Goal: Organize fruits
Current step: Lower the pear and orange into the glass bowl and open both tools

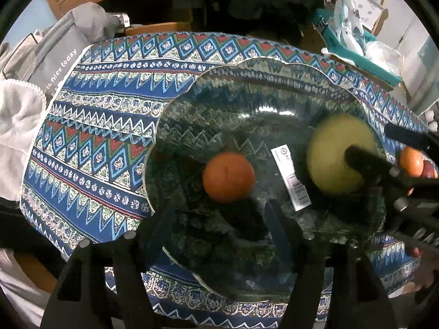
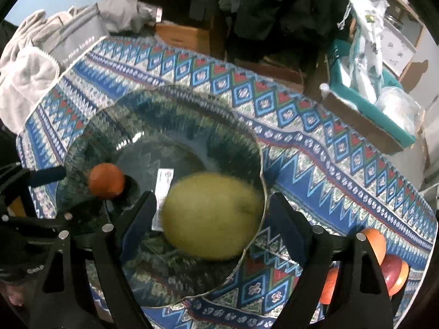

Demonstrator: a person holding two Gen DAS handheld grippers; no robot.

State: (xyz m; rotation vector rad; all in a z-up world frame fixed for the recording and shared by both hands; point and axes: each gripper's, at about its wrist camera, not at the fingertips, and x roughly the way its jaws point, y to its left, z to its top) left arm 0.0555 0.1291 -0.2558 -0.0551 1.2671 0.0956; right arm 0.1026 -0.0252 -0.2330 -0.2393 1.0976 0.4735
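both tongs (image 1: 219,224) (image 2: 211,213) wide open, right around yellow-green fruit (image 2: 212,215)

We note a patterned tablecloth (image 1: 90,126) in blue, white and red zigzag bands covering the table. At its far left lies a grey bag (image 1: 59,54) with white lettering, a pale fleecy towel (image 1: 19,118) bunched just beside it. Far right, a teal-lined cardboard box (image 2: 367,115) holds white printed cloth and clear plastic. Behind, we see wooden furniture (image 2: 181,37) and dark hanging clothes (image 2: 263,2).
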